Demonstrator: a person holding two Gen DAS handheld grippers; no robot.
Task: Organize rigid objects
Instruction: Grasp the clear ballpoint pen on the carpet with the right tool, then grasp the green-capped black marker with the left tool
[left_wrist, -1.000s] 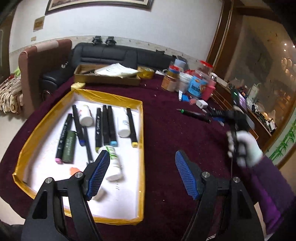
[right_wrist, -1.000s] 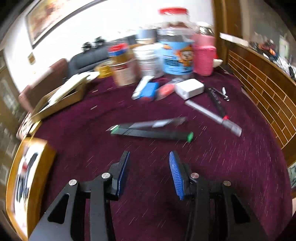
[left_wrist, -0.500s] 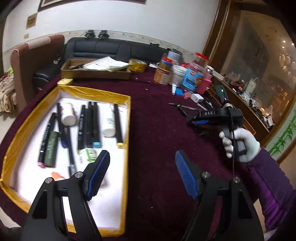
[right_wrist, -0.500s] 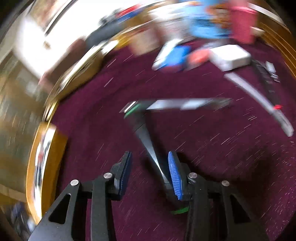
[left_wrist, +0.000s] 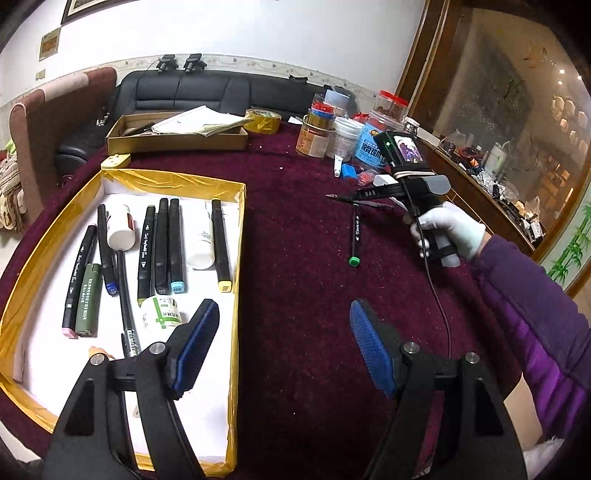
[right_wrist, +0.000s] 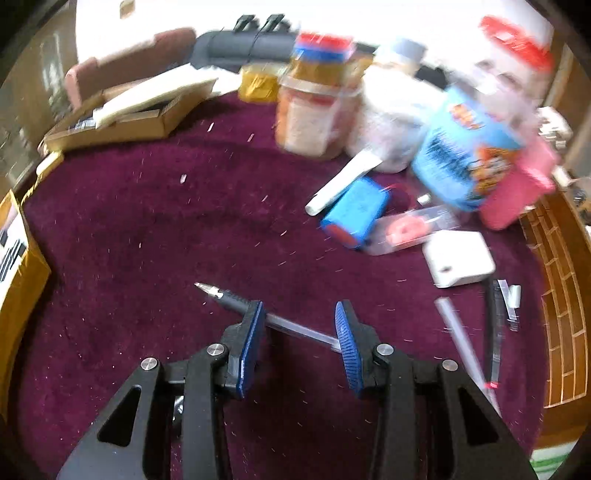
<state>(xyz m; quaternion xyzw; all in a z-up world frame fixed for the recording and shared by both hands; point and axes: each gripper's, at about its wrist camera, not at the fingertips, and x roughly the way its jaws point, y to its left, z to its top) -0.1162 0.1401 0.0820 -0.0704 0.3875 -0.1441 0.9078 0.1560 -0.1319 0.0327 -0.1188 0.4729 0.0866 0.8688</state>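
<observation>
Now the green-capped marker (left_wrist: 355, 234) has swung to point near, well right of the tray (left_wrist: 236, 236). Left gripper (left_wrist: 284, 345) hangs wide, holding nothing. Right gripper (right_wrist: 301, 334), half open, sits over a pen (right_wrist: 236, 298); lying crossways, it could roll away.

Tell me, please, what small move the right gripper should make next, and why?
Probably lower slightly and close. The right gripper is open, with the pen lying crosswise between its fingers, so it looks lined up for a grasp. The frame is blurred, so I cannot tell whether the pads already touch it. Once held, the pen could go to the tray with the other markers.
</observation>
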